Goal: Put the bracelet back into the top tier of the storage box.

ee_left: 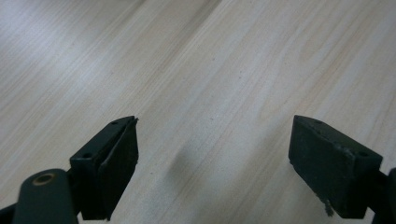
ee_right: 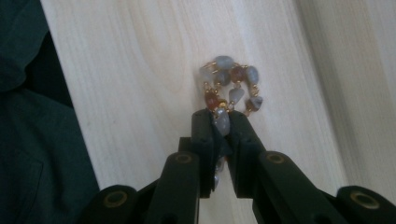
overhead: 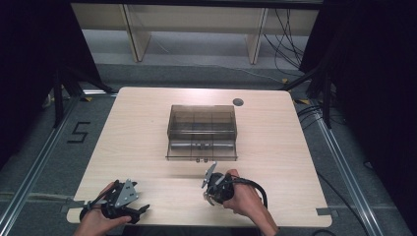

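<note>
One held item: bead bracelet [ee_right: 231,88], pinched in closed right gripper [ee_right: 221,122] fingers.
Left gripper [ee_left: 212,154]: wide open, empty.
Organizer box [overhead: 202,132]: far side, right gripper nearer.

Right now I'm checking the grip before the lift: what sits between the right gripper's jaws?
The right gripper is shut on a beaded bracelet. One pale bead is pinched between its pads, and the rest of the loop lies on the wooden table. The jaws hide the beads farther back.

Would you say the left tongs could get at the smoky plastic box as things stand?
Probably yes: the left tongs are open and hold nothing, and bare table lies between them and the box.
</note>
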The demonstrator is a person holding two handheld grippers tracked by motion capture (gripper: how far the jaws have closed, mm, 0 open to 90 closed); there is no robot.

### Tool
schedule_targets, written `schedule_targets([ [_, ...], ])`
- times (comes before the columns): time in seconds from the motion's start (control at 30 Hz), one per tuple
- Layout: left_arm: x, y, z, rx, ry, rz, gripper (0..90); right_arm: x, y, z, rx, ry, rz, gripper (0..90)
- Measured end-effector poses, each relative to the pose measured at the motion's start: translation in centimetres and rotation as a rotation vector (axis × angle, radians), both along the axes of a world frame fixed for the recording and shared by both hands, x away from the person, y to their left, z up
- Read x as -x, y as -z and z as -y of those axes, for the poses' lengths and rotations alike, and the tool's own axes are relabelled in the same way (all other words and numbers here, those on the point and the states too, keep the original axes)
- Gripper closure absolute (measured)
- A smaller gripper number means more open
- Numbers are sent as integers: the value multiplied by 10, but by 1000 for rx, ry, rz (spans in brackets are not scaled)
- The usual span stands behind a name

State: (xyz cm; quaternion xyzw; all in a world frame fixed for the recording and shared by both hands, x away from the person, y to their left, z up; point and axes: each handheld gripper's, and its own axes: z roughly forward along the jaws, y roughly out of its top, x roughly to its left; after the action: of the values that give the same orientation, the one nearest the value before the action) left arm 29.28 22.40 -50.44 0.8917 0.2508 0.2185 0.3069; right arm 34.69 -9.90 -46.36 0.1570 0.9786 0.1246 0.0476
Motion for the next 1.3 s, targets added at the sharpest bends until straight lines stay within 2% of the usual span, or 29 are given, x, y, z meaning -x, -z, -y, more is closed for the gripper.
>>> schedule_targets([
  [0.03,0,0,0,1,-3,0,159,2,-2,0,7,38,-14,830],
  [0.07,0,0,0,0,-2,0,159,2,-2,0,7,38,-14,830],
  [0.1,0,0,0,0,0,0,159,0,-3,1,-6,5,2,830],
  [0.13,0,0,0,-1,3,-1,158,1,-10,3,-5,23,9,830],
  [0.17,0,0,0,0,3,-3,159,0,-12,4,-19,12,23,830],
  [0.2,0,0,0,0,-2,0,159,2,-17,5,-23,34,22,830],
  [0.27,0,0,0,-1,-1,0,159,0,-26,7,-57,6,43,830],
  [0.3,0,0,0,-1,3,-1,159,1,-30,8,-61,26,55,830],
  [0.37,0,0,0,-1,6,-3,159,1,-34,10,-55,27,47,830],
  [0.4,-1,0,0,-1,5,-4,159,1,-38,12,-89,33,58,830],
  [0.47,0,0,0,-2,-1,1,159,1,-42,14,-100,50,72,830],
  [0.53,-1,0,0,-1,6,-6,159,0,-43,15,-102,35,64,830],
  [0.57,-1,0,0,-1,6,-16,159,-1,-45,15,-108,34,85,830],
  [0.63,-1,0,0,-1,6,-15,159,0,-48,16,-109,55,85,830],
  [0.83,-1,0,0,-3,4,-11,159,-3,-62,16,-146,56,119,830],
  [0.87,-1,0,0,-3,7,-13,159,-4,-64,16,-143,40,121,830],
  [1.0,-1,0,0,-3,5,-12,159,-4,-71,15,-157,52,139,830],
  [1.07,0,0,0,-5,0,-1,159,-5,-73,15,-159,34,141,830],
  [1.3,0,0,0,-7,0,-3,159,-5,-79,13,-165,31,148,830],
])
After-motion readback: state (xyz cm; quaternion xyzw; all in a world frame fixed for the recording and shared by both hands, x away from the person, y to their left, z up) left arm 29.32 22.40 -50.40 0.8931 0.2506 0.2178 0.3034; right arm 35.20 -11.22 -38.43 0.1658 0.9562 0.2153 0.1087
